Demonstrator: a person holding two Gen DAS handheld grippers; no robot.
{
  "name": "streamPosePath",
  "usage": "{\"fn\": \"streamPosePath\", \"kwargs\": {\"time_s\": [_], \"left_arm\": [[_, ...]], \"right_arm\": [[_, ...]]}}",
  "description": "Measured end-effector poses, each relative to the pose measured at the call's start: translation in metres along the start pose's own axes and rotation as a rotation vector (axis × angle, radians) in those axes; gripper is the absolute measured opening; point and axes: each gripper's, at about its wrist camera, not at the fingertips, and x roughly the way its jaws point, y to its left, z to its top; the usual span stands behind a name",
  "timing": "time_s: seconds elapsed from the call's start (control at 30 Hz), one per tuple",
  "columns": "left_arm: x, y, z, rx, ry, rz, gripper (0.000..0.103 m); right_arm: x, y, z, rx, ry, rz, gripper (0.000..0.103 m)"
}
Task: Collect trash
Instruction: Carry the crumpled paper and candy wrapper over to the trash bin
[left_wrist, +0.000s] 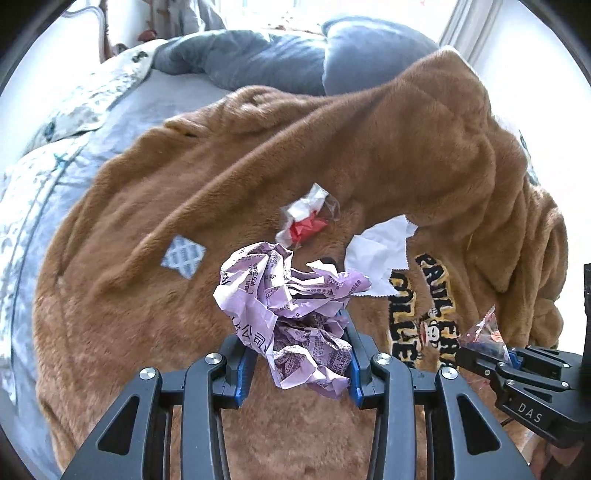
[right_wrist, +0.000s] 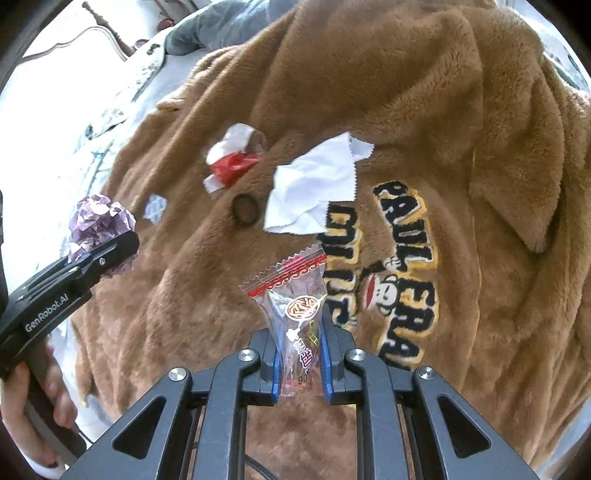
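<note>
Above the brown fleece (left_wrist: 184, 184) on the bed: left tongs (left_wrist: 297, 363) clamped on crumpled purple paper (left_wrist: 284, 310), right tongs (right_wrist: 299, 363) pinching slippery clear wrapper (right_wrist: 295, 306); likely to slide free

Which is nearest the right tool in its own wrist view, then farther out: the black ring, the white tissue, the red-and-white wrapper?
From the right tool, which is shut on the clear candy wrapper:
1. Black ring, ahead and slightly left on the brown fleece.
2. White tissue, ahead; its lower edge is about level with the ring, so these two are close to call.
3. Red-and-white wrapper, farthest, upper left.
</note>
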Motion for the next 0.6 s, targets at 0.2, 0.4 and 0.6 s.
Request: {"fn": "streamPosePath", "kwargs": {"time_s": [0.2,0.4,0.6], "left_arm": [[-0.045,0.024,-0.029,-0.070,-0.058,0.039,0.042],[-0.089,0.061,-0.075,-0.183,-0.106,0.103,0.042],[-0.137,0.106,-0.136,-0.357,-0.146,0.198,0.042]], "right_arm": [[-0.017,0.035,-0.013,-0.081,-0.029,0.039,0.016],[-0.031,0.090,-0.032,-0.216,-0.038,0.098,0.016],[-0.036,0.158,-0.063,-0.395,-0.015,0.166,0.016]]}}
